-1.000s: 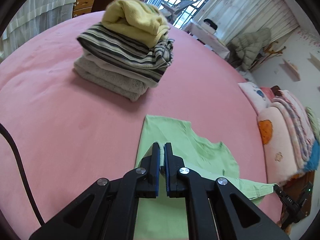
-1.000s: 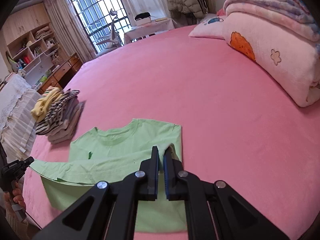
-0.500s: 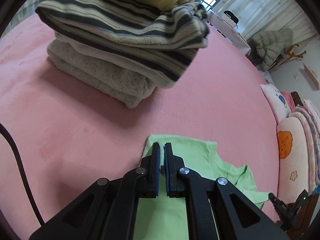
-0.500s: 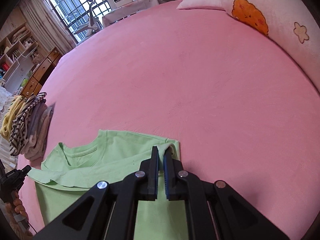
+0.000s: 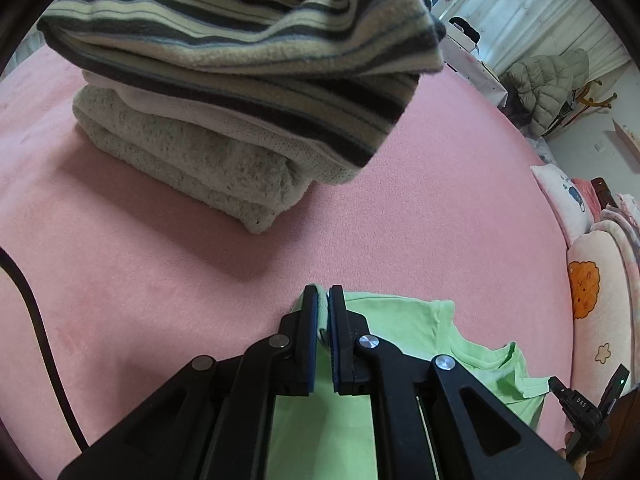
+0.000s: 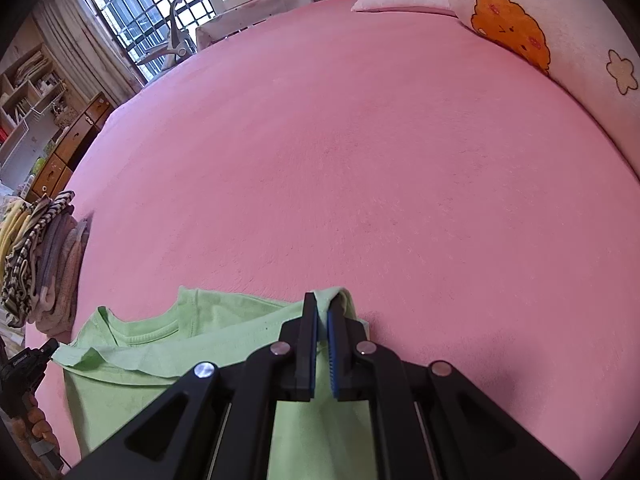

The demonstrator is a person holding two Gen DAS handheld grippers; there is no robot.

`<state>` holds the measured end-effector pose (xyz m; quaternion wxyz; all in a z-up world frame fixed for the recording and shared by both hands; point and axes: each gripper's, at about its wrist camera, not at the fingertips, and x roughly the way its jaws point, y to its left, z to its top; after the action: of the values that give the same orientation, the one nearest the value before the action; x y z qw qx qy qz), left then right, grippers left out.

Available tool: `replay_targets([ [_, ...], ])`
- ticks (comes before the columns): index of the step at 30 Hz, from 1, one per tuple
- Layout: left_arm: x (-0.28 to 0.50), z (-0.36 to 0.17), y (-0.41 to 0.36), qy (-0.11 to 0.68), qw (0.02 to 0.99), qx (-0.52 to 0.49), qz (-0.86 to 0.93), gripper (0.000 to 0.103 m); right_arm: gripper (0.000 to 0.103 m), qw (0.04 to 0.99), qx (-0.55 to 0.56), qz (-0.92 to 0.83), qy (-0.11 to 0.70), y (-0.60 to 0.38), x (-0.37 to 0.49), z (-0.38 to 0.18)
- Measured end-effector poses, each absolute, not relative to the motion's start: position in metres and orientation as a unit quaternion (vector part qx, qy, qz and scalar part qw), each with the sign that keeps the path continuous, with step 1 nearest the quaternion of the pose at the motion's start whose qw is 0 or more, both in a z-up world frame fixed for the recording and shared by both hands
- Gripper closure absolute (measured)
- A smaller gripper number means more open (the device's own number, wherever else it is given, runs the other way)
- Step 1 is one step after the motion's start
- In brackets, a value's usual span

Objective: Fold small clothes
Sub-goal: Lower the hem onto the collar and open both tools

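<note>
A light green T-shirt [image 5: 404, 332] lies on the pink bed [image 5: 160, 288], its lower part doubled over so the collar [image 6: 148, 332] still shows. My left gripper [image 5: 323, 294] is shut on one corner of the folded edge, low over the bed. My right gripper [image 6: 323, 300] is shut on the other corner of the green T-shirt [image 6: 224, 324], with a tuft of cloth poking out between the pads. The other gripper shows at the edge of each view, at the lower right in the left wrist view and the lower left in the right wrist view.
A stack of folded clothes [image 5: 224, 92] sits close ahead of the left gripper, also seen as the stack [image 6: 36, 256] at far left. Pillows and a folded quilt [image 6: 540, 36] line the bed's right side. A black cable [image 5: 36, 332] crosses the left.
Both grippers have carried the shirt's edge forward and down toward the collar. The stack of clothes has grown much larger in the left wrist view.
</note>
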<state>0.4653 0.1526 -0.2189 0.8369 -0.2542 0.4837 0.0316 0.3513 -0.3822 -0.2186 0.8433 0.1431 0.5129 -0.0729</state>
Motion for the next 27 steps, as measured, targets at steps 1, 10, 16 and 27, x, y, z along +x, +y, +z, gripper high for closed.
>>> replay_targets([
  [1,0.466,-0.219,0.150,0.484,0.838,-0.249,0.034,0.099,0.099,0.842,0.140,-0.076,0.516,-0.381,0.354,-0.221],
  [10,0.456,-0.198,0.132,0.453,0.866,-0.209,0.034,0.057,0.067,0.857,0.140,-0.080,0.490,-0.371,0.354,-0.214],
  [16,0.438,-0.175,0.123,0.421,0.887,-0.188,0.020,0.057,0.066,0.877,0.127,-0.066,0.458,-0.362,0.340,-0.196],
  [27,0.408,-0.152,0.104,0.421,0.894,-0.151,-0.031,0.048,0.068,0.877,0.044,-0.023,0.477,-0.339,0.321,-0.190],
])
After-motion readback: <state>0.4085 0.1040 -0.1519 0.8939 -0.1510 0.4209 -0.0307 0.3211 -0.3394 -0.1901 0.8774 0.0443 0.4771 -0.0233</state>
